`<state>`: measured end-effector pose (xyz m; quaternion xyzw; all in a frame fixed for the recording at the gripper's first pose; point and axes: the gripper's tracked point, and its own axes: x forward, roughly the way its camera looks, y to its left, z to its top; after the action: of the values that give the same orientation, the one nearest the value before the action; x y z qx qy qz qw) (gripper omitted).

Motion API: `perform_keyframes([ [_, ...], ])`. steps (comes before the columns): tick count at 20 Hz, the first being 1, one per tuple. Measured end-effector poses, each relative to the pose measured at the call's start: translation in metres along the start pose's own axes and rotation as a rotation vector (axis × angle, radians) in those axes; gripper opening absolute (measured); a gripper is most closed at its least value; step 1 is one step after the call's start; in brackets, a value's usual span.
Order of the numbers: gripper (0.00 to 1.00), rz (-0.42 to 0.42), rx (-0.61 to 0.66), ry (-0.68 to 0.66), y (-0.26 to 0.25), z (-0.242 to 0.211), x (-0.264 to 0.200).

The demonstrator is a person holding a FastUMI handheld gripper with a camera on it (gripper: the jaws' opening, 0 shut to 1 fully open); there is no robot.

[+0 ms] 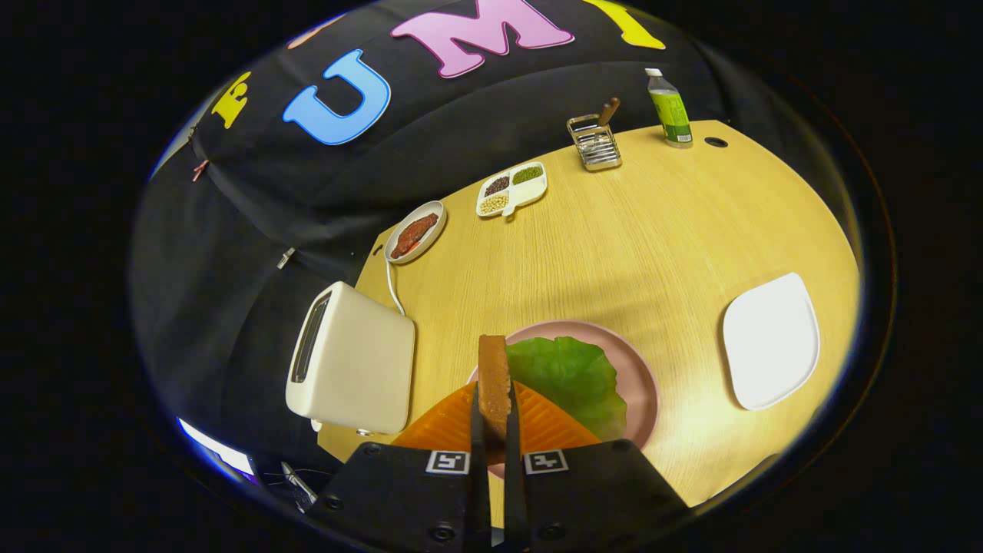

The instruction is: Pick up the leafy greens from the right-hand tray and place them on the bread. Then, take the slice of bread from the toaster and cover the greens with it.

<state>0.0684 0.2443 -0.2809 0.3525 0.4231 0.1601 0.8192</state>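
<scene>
A brown slice of bread (494, 384) is standing on edge, pinched between the fingers of the gripper (495, 430), which are pressing on its two faces. It is hanging above a pink plate (641, 369) on the wooden table. On that plate the leafy greens (572, 376) are lying flat, a crinkled bright green leaf spreading just beyond and beside the held slice. The cream toaster (353, 369) is sitting beside the plate, its dark slot facing away. The white tray (770, 340) is lying well apart on the plate's other side.
</scene>
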Motion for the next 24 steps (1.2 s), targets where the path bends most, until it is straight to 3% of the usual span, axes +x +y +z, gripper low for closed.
perform_keyframes([
  [9,0.11,-0.187,-0.138,0.032,-0.074,-0.019,0.03],
  [12,0.18,-0.22,-0.176,0.031,-0.081,-0.02,0.031],
  [14,0.24,-0.247,-0.209,0.031,-0.085,-0.02,0.031],
  [15,0.32,-0.254,-0.225,0.031,-0.086,-0.021,0.031],
  [18,0.46,-0.303,-0.27,0.014,-0.095,-0.015,0.027],
  [19,0.59,-0.302,-0.283,0.008,-0.094,-0.014,0.027],
  [22,0.62,-0.327,-0.334,-0.008,-0.096,-0.012,0.024],
  [24,0.73,-0.352,-0.363,-0.023,-0.1,-0.007,0.019],
])
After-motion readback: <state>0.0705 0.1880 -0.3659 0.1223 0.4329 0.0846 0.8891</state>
